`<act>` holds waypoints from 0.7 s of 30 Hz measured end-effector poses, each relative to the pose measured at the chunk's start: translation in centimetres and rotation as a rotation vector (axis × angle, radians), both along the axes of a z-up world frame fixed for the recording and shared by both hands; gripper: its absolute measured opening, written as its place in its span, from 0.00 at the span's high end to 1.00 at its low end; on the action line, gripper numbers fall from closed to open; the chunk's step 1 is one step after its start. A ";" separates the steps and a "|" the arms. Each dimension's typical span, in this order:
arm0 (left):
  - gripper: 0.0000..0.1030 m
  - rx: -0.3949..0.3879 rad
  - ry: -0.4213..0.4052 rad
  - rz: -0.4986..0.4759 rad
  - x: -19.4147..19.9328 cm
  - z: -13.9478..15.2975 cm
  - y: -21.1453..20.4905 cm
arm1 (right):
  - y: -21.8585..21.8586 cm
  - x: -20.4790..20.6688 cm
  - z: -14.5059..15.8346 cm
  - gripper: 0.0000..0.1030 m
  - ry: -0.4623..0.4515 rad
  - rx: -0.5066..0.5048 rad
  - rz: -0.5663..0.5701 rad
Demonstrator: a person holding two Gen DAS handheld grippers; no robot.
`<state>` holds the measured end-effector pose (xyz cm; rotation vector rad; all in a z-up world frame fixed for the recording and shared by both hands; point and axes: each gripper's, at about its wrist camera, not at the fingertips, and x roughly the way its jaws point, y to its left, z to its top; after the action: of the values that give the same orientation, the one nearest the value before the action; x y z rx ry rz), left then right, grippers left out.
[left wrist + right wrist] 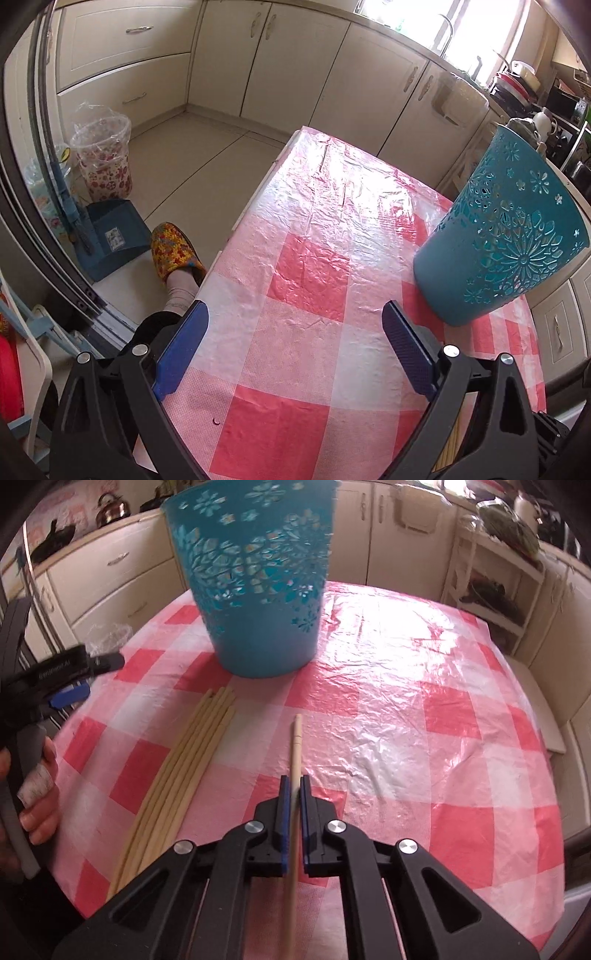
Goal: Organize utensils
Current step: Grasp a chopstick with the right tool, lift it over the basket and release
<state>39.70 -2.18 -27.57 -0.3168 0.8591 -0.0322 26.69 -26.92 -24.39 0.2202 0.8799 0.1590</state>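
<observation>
In the right wrist view, the right gripper at bottom centre has its blue pads clamped on a single pale wooden chopstick, whose tip points toward the middle of the frame, at or just above the red-and-white checked plastic tablecloth; whether it touches I cannot tell. To the left of it a bundle of pale wooden chopsticks lies flat on the cloth, fanning from lower left toward the base of the teal plastic holder with cut-out flower patterns, which stands upright at top centre.

In the left wrist view, the left gripper at the bottom of the frame stands wide, nothing between its blue pads, over bare cloth, with the teal holder at the right of the frame. The person's left hand, one finger wrapped in a plaster, shows at the left edge of the right wrist view.

The step in hand looks like carrying the gripped chopstick to the holder. To do it well, lift it clear of the cloth before swinging, so that the tip does not drag or catch the crinkled plastic. Tilt it toward upright above the rim, then let it drop inside. The holder is light and tall, so a knock on its wall could tip it; the free left gripper could steady it near the base.
</observation>
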 end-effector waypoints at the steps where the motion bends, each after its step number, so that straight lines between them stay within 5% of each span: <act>1: 0.12 0.000 0.000 -0.001 0.0 0.0 0.0 | -0.9 -0.4 0.5 0.94 -0.010 0.064 -0.024; 6: 0.11 -0.006 -0.003 0.000 -0.1 0.1 0.0 | -4.4 -2.5 6.8 0.94 -0.184 0.282 -0.088; 14: 0.10 0.000 -0.002 -0.007 0.0 0.1 -0.2 | -3.2 4.0 19.6 0.94 -0.563 0.304 -0.125; 21: 0.10 -0.016 -0.008 -0.014 0.1 0.2 -0.1 | -0.4 12.5 19.2 0.94 -0.554 0.194 -0.252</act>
<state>39.77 -2.30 -27.41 -0.3258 0.8535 -0.0537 39.19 -27.34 -5.18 0.4411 0.2807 0.0632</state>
